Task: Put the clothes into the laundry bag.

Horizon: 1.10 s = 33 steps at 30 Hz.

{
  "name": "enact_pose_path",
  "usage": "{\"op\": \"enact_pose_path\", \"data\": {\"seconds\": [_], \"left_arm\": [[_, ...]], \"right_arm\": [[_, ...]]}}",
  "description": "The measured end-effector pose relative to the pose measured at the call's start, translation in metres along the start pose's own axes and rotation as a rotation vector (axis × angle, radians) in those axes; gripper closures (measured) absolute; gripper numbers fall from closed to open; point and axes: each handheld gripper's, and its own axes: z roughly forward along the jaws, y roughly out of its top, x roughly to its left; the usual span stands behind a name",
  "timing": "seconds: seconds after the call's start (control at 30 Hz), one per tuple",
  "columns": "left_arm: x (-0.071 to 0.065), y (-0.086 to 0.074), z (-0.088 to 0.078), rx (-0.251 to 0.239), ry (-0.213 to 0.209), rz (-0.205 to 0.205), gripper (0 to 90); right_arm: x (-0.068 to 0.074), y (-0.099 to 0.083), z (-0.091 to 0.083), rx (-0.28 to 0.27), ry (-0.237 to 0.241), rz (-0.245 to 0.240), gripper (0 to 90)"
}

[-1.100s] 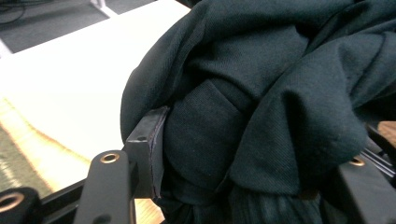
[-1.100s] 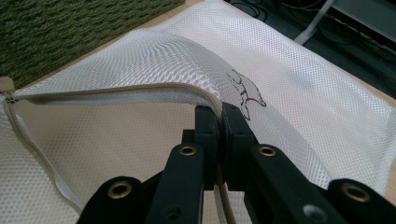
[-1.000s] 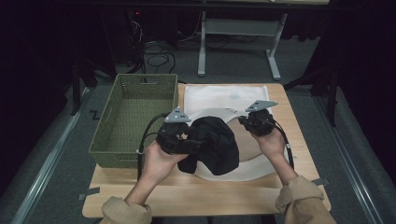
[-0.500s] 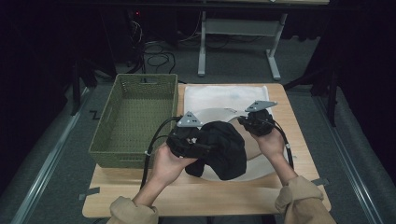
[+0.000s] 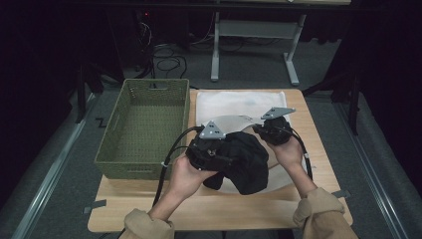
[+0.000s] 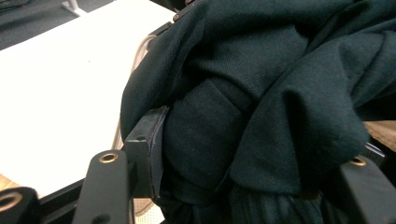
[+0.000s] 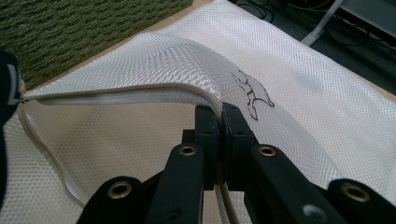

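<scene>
A white mesh laundry bag (image 5: 239, 104) lies on the wooden table, its zippered mouth facing the person. My right gripper (image 5: 261, 130) is shut on the bag's upper zipper edge (image 7: 154, 89) and holds that edge lifted, so the mouth gapes. A bundled black garment (image 5: 244, 159) hangs from my left gripper (image 5: 209, 152), which is shut on it at the bag's mouth. In the left gripper view the dark cloth (image 6: 261, 107) bulges between and over both jaws. A small dark animal print (image 7: 252, 93) marks the mesh.
An olive-green woven basket (image 5: 144, 127) stands at the table's left, with nothing visible inside it. Bare wood (image 5: 224, 209) runs along the table's front edge. Cables and a white desk frame (image 5: 249, 45) sit on the floor beyond the table.
My left gripper has carried the black garment to the right and a little forward, toward the bag's mouth. The right gripper has stayed put, holding the zipper edge up.
</scene>
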Motion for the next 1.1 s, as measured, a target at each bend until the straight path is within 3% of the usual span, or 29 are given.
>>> {"op": "enact_pose_path", "data": {"seconds": [0.73, 1.1], "left_arm": [[-0.016, 0.002, 0.034, -0.007, -0.030, 0.024, 40.6], [-0.017, 0.000, 0.041, -0.007, -0.018, 0.026, 40.6]], "right_arm": [[0.000, 0.001, -0.002, 0.002, 0.008, -0.008, 87.8], [0.000, 0.002, -0.004, 0.002, 0.014, -0.009, 87.7]]}}
